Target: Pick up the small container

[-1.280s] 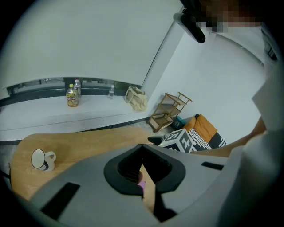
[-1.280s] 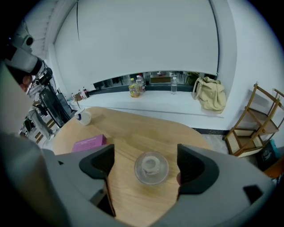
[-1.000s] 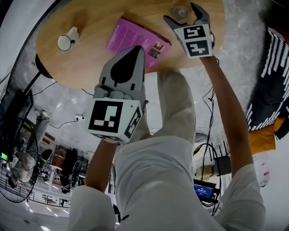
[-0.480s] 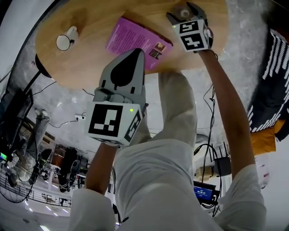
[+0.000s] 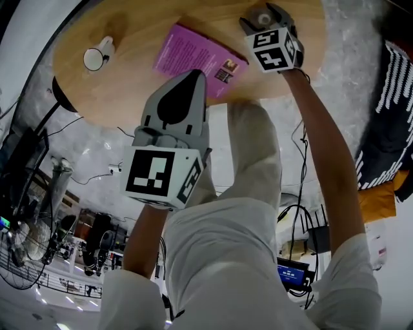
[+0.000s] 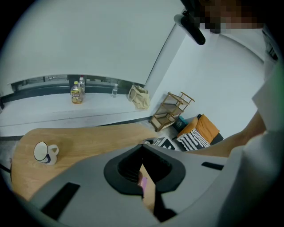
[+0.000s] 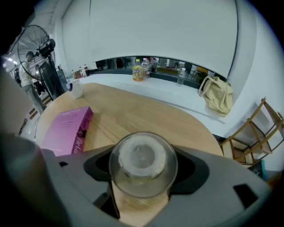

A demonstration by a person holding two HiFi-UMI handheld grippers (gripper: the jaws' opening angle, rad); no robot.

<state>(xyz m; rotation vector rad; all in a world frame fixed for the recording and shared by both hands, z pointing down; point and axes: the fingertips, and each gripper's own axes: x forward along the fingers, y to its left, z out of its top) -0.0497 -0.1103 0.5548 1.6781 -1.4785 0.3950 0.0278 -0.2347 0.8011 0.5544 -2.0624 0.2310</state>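
Step in hand: by the look of it, the grasp itself. The right gripper (image 5: 261, 17) is closing its jaws around the small glass container (image 7: 143, 163), which has not yet left the table.
Right gripper: the jaws stand fairly wide and are coming in, with the container squarely between them. Whether the pads already press on the glass cannot be told.
Container: clear, round, short and upright. It stands on the round wooden table (image 5: 129, 87) near the far edge on the person's right.
Left gripper: the left gripper (image 5: 192, 76) has its jaws together and nothing in them. It hangs over the near rim of the table, apart from the work.
Centring: the glass sits midway between the jaws in the right gripper view, so both pads should meet it at once (a lopsided close would push it sideways).
Squeeze: smooth curved glass probably slips easily. The close should be slow and firm, stopping when the glass stops yielding.
Lift: straight up and kept level, only after both pads bear on the wall.
Neighbours: the pink book (image 5: 193, 55) lies well to the left of the container, and the white mug (image 5: 97, 58) stands farther left. Neither crowds the grasp.
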